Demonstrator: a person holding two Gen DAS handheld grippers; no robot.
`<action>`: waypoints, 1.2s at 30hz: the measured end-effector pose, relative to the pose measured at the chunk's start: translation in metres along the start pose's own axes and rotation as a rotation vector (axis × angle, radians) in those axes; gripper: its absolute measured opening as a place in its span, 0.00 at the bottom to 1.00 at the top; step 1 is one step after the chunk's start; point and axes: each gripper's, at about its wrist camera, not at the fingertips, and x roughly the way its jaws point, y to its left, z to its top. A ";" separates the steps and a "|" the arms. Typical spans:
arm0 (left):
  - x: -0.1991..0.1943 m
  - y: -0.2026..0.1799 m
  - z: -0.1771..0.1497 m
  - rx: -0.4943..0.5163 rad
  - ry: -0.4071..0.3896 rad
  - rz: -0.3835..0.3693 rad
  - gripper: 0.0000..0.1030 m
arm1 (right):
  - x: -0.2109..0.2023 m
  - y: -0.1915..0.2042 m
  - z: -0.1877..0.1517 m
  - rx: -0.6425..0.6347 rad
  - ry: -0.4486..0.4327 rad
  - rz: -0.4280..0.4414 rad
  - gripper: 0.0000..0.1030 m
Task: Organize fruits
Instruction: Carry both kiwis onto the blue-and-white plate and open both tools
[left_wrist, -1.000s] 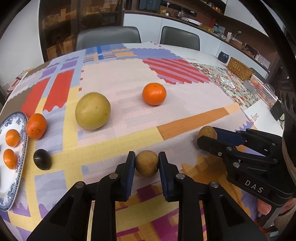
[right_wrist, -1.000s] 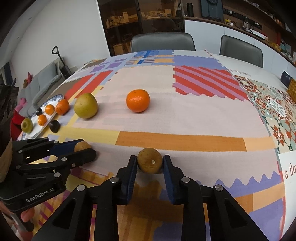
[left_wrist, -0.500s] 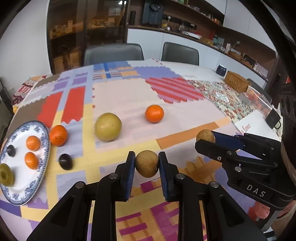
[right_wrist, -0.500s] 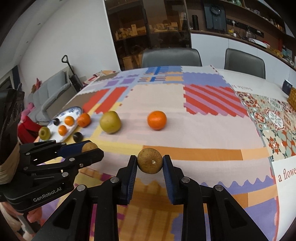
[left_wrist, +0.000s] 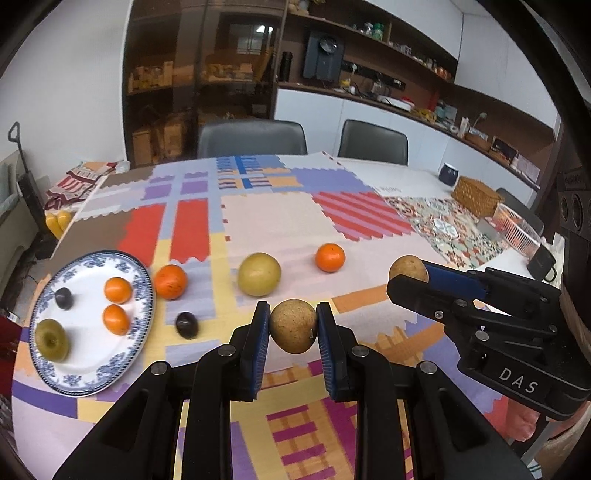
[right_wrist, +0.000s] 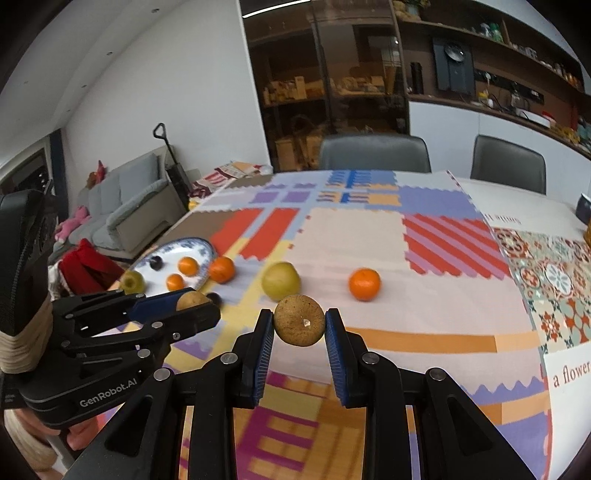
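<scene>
My left gripper (left_wrist: 293, 326) is shut on a small brown round fruit (left_wrist: 293, 325), held above the patchwork tablecloth. My right gripper (right_wrist: 299, 326) is shut on a second brown fruit (right_wrist: 299, 320), also lifted off the cloth. Each gripper shows in the other's view, the right one (left_wrist: 408, 273) at right and the left one (right_wrist: 194, 301) at left. A blue-patterned plate (left_wrist: 136, 269) at the left holds two small oranges, a dark plum and a green apple (left_wrist: 51, 339). On the cloth lie an orange (left_wrist: 170, 281), a plum (left_wrist: 185, 324), a large yellow-green fruit (left_wrist: 258, 274) and another orange (left_wrist: 330, 257).
Two grey chairs (left_wrist: 251, 138) stand at the table's far side. A wicker basket (left_wrist: 476, 195), a dark mug (left_wrist: 447, 173) and a white wire basket (left_wrist: 517, 229) sit at the far right. A sofa (right_wrist: 122, 206) lies beyond the table's left edge.
Both grippers have risen and drawn back with their brown fruits still clamped. The table looks farther away and the whole plate has come into view.
</scene>
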 end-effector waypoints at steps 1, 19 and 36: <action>-0.003 0.002 0.000 -0.003 -0.004 0.004 0.25 | -0.001 0.003 0.002 -0.004 -0.005 0.004 0.29; -0.057 0.072 0.002 -0.101 -0.085 0.124 0.25 | 0.008 0.074 0.033 -0.084 -0.039 0.080 0.29; -0.079 0.145 -0.003 -0.110 -0.089 0.230 0.25 | 0.042 0.149 0.062 -0.173 -0.040 0.150 0.29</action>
